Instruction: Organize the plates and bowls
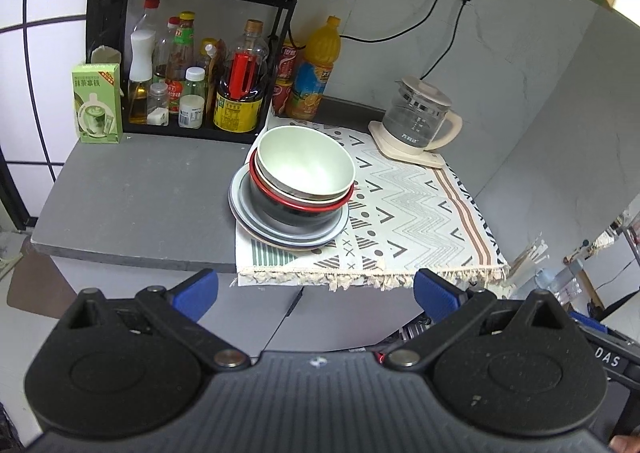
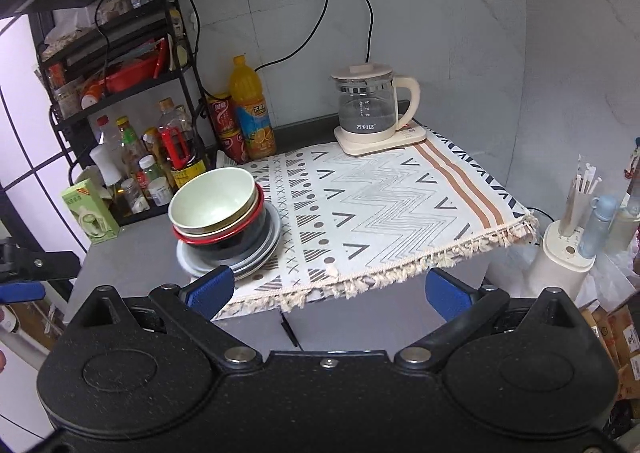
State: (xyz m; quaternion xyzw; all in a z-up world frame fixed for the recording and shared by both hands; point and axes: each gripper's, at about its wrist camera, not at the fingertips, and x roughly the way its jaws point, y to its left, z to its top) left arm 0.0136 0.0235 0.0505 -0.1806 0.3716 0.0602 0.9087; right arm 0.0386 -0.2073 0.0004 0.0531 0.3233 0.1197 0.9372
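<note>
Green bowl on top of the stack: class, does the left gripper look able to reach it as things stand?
Probably yes. The left gripper is open, facing the green bowl, with nothing in between; the bowl tops the stack, uncovered.

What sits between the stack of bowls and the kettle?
Nothing: only bare patterned cloth separates the stack of bowls from the kettle, clearest in the right wrist view.

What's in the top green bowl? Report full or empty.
Empty: the top green bowl shows a bare pale inside down to its bottom, in both wrist views.
</note>
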